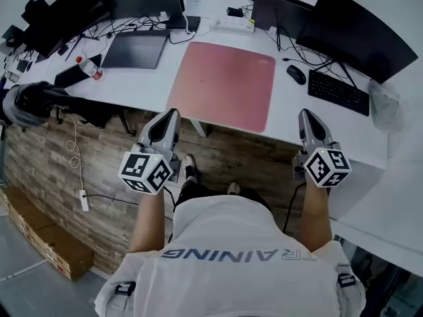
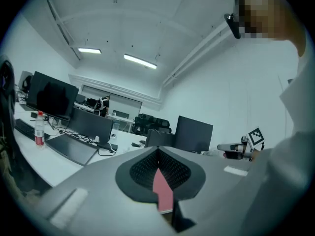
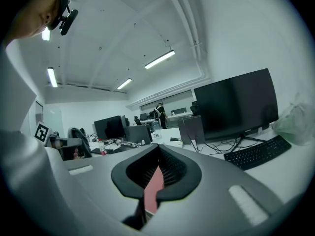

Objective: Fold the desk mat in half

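Observation:
The pink desk mat (image 1: 223, 83) lies flat and unfolded on the white desk (image 1: 132, 84). Both grippers hover short of the desk's near edge, over the wooden floor, and touch nothing. My left gripper (image 1: 173, 113) points at the mat's near left corner with its jaws shut and empty. My right gripper (image 1: 307, 114) sits just right of the mat's near right corner, also shut and empty. In the left gripper view a sliver of the pink mat (image 2: 162, 188) shows past the closed left gripper (image 2: 157, 149). The right gripper view likewise shows the mat (image 3: 153, 188) beyond the closed right gripper (image 3: 158, 149).
A grey laptop (image 1: 135, 48) lies left of the mat, with a bottle (image 1: 89, 67) beside it. A mouse (image 1: 297, 74), a keyboard (image 1: 338, 90) and a monitor (image 1: 353, 32) are to the right. A power strip (image 1: 232, 24) sits behind. A chair (image 1: 39, 101) stands at the left.

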A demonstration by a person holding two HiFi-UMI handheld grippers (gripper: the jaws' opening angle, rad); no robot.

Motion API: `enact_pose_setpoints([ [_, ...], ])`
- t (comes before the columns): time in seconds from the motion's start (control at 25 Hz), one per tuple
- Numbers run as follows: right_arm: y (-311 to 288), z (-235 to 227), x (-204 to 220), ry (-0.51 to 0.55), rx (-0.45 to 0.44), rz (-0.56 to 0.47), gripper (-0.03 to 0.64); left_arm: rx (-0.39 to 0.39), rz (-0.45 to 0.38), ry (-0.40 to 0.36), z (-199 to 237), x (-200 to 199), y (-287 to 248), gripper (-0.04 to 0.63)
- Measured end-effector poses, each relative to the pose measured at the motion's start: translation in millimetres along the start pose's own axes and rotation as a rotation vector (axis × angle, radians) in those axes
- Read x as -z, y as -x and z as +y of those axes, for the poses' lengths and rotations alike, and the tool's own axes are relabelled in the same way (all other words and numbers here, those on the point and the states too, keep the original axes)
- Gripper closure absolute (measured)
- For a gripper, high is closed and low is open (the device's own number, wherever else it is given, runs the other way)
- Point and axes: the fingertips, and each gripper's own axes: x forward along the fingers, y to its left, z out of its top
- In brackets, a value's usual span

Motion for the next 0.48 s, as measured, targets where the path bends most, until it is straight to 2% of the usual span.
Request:
enact_pose_setpoints([
  [0.08,-8,-1,0,-0.013,0.051,-0.001,0.603,0.039,0.018,0.004,13,-1,-19,0.594],
  [0.32,-47,20,1,-0.018,0.182,0.019,0.603,0.152,0.079,-0.073,72,-10,-74,0.594],
  [0.48,-67,37,10,-0.024,0.250,0.031,0.603,0.208,0.136,-0.068,112,-1,-100,0.594],
])
